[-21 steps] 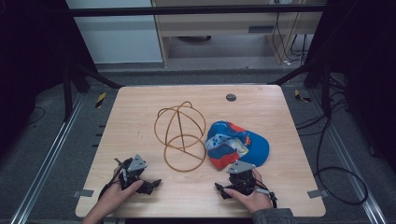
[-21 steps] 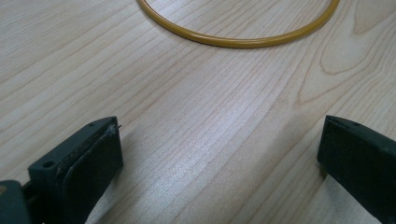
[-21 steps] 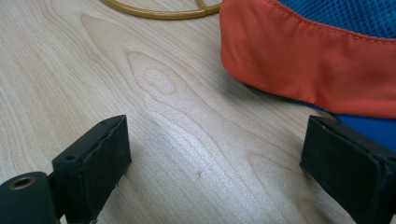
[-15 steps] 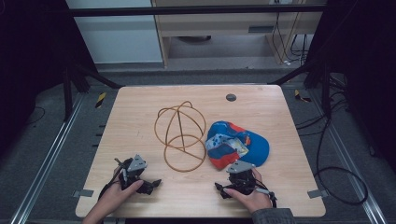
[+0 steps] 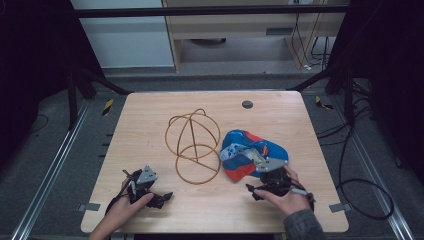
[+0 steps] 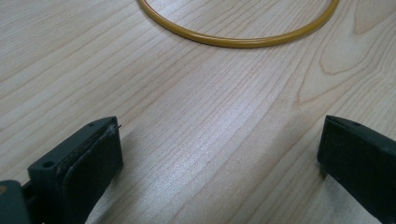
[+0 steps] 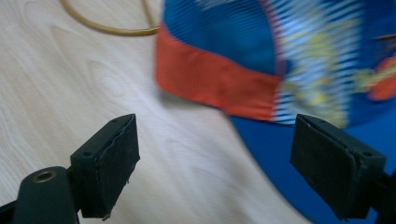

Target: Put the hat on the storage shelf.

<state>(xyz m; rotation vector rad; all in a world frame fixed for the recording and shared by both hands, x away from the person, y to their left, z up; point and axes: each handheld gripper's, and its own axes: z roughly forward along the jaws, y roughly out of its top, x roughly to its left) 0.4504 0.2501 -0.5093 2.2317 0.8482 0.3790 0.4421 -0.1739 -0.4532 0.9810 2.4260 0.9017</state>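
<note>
A light wooden table (image 5: 150, 120) with a pale, streaked grain stands on a dark grey floor (image 5: 45, 165); metal rails (image 5: 50, 167) run along both sides of it, a dark round spot (image 5: 247, 104) marks its far edge, and a pale cabinet front (image 5: 130, 35) and loose cables (image 5: 350, 190) lie beyond and to the right.

Left to right: the left gripper (image 5: 161, 197), held in the person's left hand (image 5: 120, 212), rests low on the near left of the table. In the left gripper view its jaws stand wide apart with bare wood between them, and the yellow wire frame (image 6: 238, 39) curves across the table just ahead of the pads (image 6: 93, 163) — clear of them, not touching. In the high view this wire frame (image 5: 192, 145), a set of joined hoops, sits at the table's middle, between the two grippers.

The right gripper (image 5: 252, 190), held in the right hand (image 5: 282, 197), lies at the near edge of a blue and red cap (image 5: 240, 155). In the right gripper view its jaws are spread wide; the cap (image 7: 280, 79) lies just ahead of the fingertips (image 7: 116, 168), its blue brim reaching in beside the right-hand pad. Contact cannot be judged.

Compared with the frame 0.7 s earlier, the right gripper has shifted forward to the cap — the left gripper, wire frame and cap lie as before.
</note>
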